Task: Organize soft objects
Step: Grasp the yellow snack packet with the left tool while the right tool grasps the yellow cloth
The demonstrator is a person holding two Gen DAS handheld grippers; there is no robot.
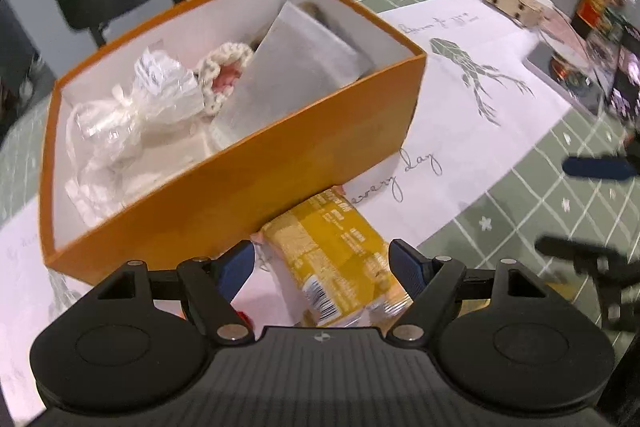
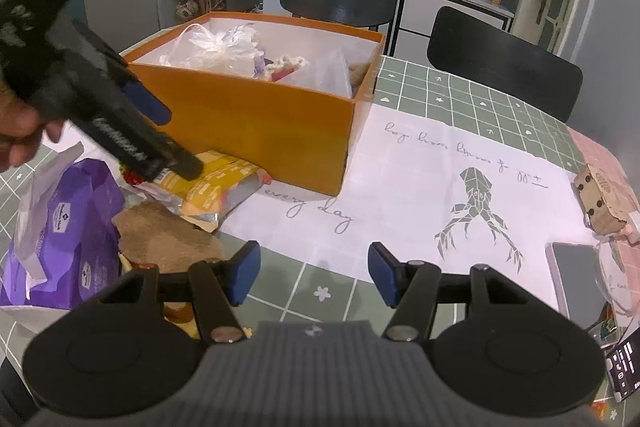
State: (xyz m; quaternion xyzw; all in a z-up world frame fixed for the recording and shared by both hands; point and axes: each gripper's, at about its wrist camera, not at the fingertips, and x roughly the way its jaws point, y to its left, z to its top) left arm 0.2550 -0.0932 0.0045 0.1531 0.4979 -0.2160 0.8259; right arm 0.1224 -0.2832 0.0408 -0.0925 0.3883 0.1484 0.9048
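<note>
An orange box [image 1: 256,179] with a white inside stands on the table and holds a clear plastic bag [image 1: 132,99], a crocheted piece [image 1: 224,71] and a pale flat pouch [image 1: 296,59]. A yellow packet [image 1: 332,259] lies on the table against the box's near wall. My left gripper [image 1: 322,263] points down over it, open wide, its blue pads to either side of the packet and apart from it. In the right wrist view a hand holds the left gripper [image 2: 178,141] above the yellow packet [image 2: 216,179]. My right gripper [image 2: 314,271] hangs open over bare tablecloth with nothing between its fingers.
A purple packet [image 2: 68,227] and a brown soft lump [image 2: 168,235] lie left of the right gripper. A white placemat [image 2: 440,187], a small cardboard box [image 2: 600,199] and a phone [image 2: 576,279] sit to the right. Black chairs [image 2: 500,63] stand behind the table.
</note>
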